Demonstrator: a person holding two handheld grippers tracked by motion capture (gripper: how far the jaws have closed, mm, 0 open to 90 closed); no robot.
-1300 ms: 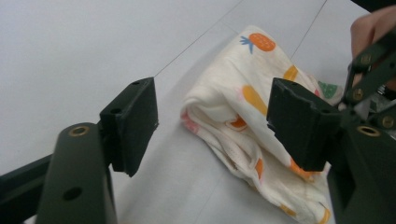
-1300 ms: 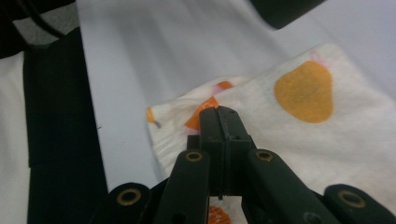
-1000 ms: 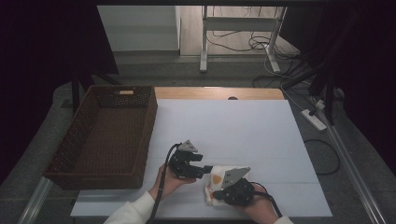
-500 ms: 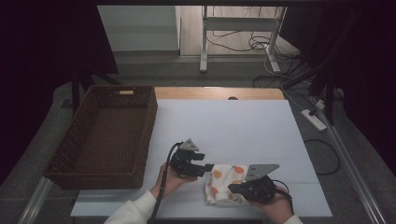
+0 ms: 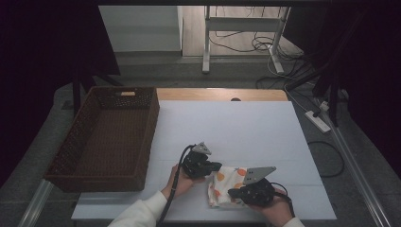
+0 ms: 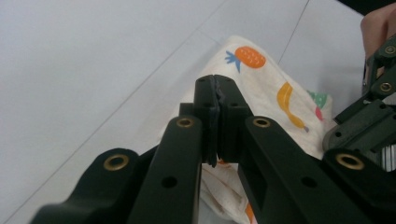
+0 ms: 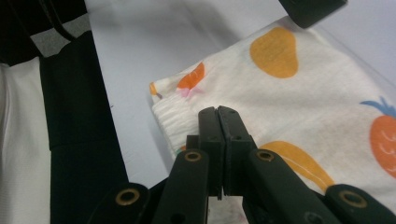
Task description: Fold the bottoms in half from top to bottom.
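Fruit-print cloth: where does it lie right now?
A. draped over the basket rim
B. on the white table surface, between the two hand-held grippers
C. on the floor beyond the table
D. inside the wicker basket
B. In the high view the fruit-print cloth lies on the white table, between the left hand-held gripper and the right hand-held gripper, apart from the wicker basket at the table's left.
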